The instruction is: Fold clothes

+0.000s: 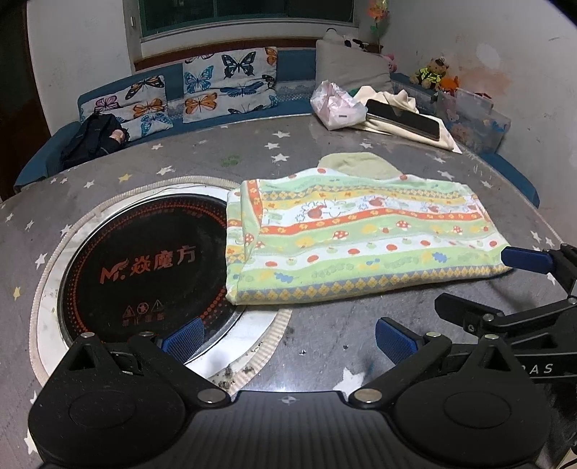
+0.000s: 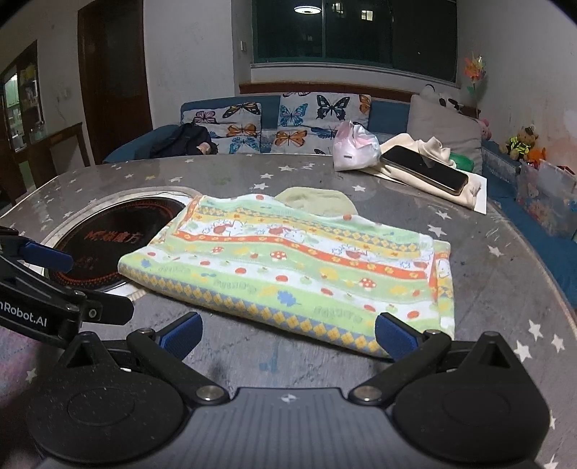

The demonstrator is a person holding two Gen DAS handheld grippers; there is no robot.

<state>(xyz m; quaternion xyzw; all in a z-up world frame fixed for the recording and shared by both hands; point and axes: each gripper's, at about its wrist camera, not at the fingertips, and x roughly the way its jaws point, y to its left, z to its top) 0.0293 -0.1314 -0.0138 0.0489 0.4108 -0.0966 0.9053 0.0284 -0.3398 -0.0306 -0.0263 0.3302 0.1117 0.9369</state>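
Dim indoor lamplight (ceiling lamp (image 2: 307, 9) mirrored), fisheye-bent, dark corners.

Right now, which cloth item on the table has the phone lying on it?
The plain cream cloth at the far right: the black phone rests on it. The striped mushroom-print garment lies in front, with nothing on top.

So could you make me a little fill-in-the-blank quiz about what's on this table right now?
1. The pillows on the sofa are printed with ____.
2. On the cream cloth at the far side lies a dark ____.
3. One end of the striped garment overlaps the round black ____ set into the table.
4. Both the left gripper and the right gripper have their jaws ____.

Missing words: butterflies; phone; cooktop; open
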